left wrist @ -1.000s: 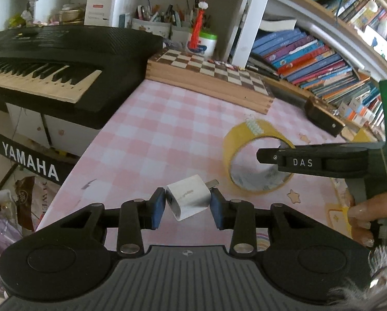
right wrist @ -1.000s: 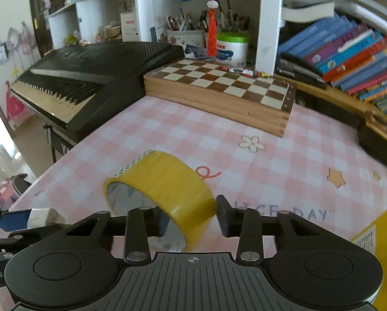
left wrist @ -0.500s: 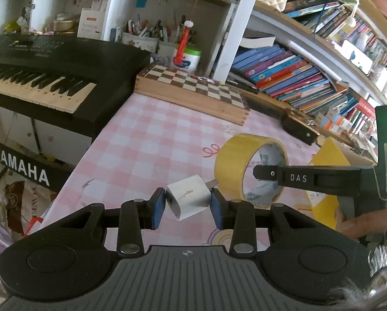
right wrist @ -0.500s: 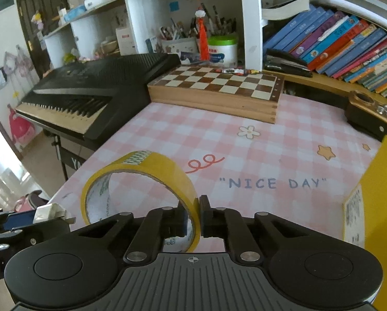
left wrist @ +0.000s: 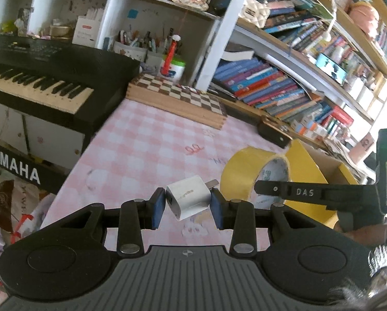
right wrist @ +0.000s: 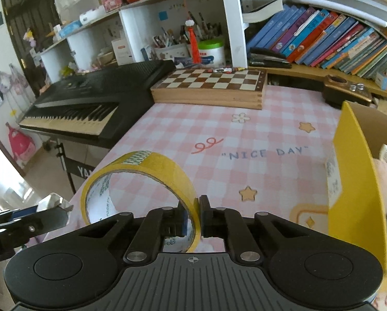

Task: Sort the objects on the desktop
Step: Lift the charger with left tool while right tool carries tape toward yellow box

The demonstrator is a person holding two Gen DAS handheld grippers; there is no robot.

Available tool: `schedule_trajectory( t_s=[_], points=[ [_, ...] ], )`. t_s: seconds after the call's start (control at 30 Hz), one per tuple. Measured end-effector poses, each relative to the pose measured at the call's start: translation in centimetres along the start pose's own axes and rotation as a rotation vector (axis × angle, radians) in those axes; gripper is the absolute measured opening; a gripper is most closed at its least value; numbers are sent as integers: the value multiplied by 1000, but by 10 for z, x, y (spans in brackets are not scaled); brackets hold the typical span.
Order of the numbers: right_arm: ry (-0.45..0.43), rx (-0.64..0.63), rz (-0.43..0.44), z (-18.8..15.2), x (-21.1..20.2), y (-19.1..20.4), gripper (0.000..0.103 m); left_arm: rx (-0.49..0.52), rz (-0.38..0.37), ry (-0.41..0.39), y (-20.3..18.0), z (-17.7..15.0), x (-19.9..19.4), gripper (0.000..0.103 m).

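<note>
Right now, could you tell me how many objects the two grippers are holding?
2. The left gripper pinches a white charger; the right gripper clamps the wall of a yellow tape roll. Both are lifted over the pink tablecloth.

We see a wooden chessboard [right wrist: 209, 88] at the table's far edge, a black keyboard [right wrist: 90, 106] just left of it, and slanting books [right wrist: 323, 41] shelved to its right.
</note>
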State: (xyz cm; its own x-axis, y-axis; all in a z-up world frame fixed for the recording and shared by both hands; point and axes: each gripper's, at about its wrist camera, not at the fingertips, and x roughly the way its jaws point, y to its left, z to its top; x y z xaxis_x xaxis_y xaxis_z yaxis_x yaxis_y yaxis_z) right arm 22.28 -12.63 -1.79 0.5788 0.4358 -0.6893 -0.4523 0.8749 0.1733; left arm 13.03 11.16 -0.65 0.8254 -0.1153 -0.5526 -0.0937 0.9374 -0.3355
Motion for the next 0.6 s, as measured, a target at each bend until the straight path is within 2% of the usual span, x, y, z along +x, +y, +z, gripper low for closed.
schedule_trajectory(
  t_s=[0.4,0.6],
  points=[
    [12,41,0,-57,-65,30,10,43,-61,-26,0,-28,-72,35],
    [-1,48,-2,-83,-92,46,10,68,-87,-9,0,-47,-100,35]
  ],
)
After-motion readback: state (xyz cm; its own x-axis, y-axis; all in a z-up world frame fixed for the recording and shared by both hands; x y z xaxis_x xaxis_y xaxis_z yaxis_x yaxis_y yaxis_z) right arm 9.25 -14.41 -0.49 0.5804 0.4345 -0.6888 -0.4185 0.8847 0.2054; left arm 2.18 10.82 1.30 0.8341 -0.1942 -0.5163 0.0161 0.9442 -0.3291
